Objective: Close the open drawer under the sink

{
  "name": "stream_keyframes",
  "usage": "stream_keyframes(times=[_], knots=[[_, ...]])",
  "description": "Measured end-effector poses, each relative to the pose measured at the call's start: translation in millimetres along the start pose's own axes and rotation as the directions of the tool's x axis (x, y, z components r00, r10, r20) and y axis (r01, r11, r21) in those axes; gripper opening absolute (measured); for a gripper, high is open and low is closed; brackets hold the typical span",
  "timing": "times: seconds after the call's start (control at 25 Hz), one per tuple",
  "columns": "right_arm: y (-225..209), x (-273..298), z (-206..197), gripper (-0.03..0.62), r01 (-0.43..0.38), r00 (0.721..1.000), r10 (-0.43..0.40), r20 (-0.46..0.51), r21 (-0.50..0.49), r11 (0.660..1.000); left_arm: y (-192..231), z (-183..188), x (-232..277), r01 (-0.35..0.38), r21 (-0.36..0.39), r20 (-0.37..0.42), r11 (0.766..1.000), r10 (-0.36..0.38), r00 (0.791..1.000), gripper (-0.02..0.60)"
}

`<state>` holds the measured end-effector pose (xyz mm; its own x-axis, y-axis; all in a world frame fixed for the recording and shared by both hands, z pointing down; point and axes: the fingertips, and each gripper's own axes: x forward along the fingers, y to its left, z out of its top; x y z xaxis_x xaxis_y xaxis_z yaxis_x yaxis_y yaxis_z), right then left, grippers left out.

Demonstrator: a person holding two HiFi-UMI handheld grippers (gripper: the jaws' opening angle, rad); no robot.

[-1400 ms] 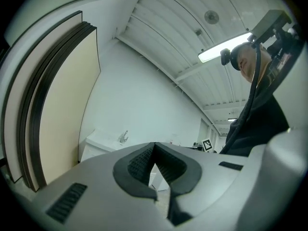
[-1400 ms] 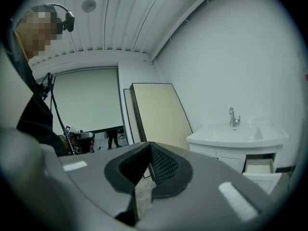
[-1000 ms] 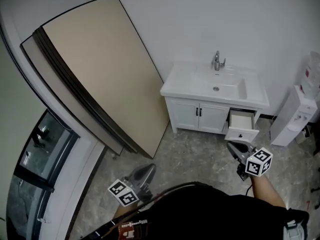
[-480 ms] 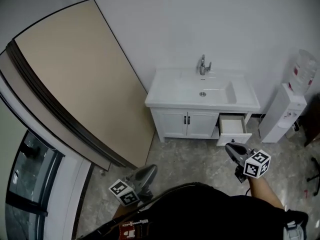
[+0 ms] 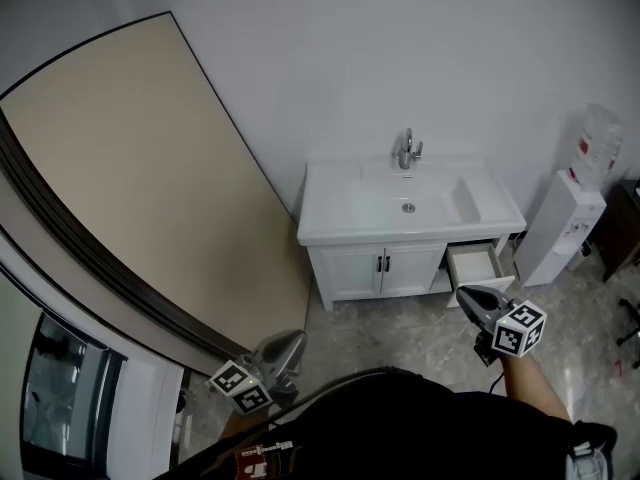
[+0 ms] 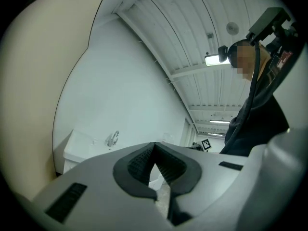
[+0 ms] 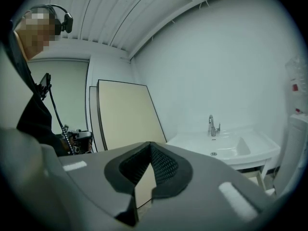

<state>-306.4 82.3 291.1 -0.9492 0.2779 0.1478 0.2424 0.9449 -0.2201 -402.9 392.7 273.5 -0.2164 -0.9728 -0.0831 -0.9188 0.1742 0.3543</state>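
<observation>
The drawer (image 5: 478, 264) is sitting pulled out at the cabinet's (image 5: 378, 264) right end, under the sink (image 5: 405, 208). The right gripper (image 5: 464, 292) is pointing toward it, closed and empty, probably for pushing. The left gripper (image 5: 293, 340) is hanging back, also closed.

I see the drawer (image 5: 474, 263) standing open, pulled straight out from the right end of the cabinet (image 5: 345, 268) under the sink (image 5: 372, 208). It is a small white box, level, and from above I look into its pale inside; its front edge is partly covered in the head view. To its left are two closed white doors with dark handles. The sink is white and rectangular, set against the wall, with a drain in the basin and a chrome tap (image 5: 407, 150) at the back.
</observation>
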Motion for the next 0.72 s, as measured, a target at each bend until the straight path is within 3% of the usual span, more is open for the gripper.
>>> stream_keyframes(times=[0.36,0.6,0.72], knots=[[7.4,65.1,-1.0,0.002,0.004,0.999,-0.004,-0.038,0.001,1.000,69.2,8.9,-13.6,-0.013,-0.041,-0.008,0.999,0.012,1.000,0.000],[-31.5,99.8,4.4,0.002,-0.019,0.999,0.019,-0.038,0.001,1.000,105.1,12.0,7.4,-0.076,-0.036,-0.009,0.996,0.075,0.997,0.000],[-64.2,119.1,12.5,0.002,-0.048,0.998,0.048,-0.031,-0.004,0.999,120.7,22.9,33.3,-0.106,-0.037,0.033,0.994,0.107,0.994,0.000]])
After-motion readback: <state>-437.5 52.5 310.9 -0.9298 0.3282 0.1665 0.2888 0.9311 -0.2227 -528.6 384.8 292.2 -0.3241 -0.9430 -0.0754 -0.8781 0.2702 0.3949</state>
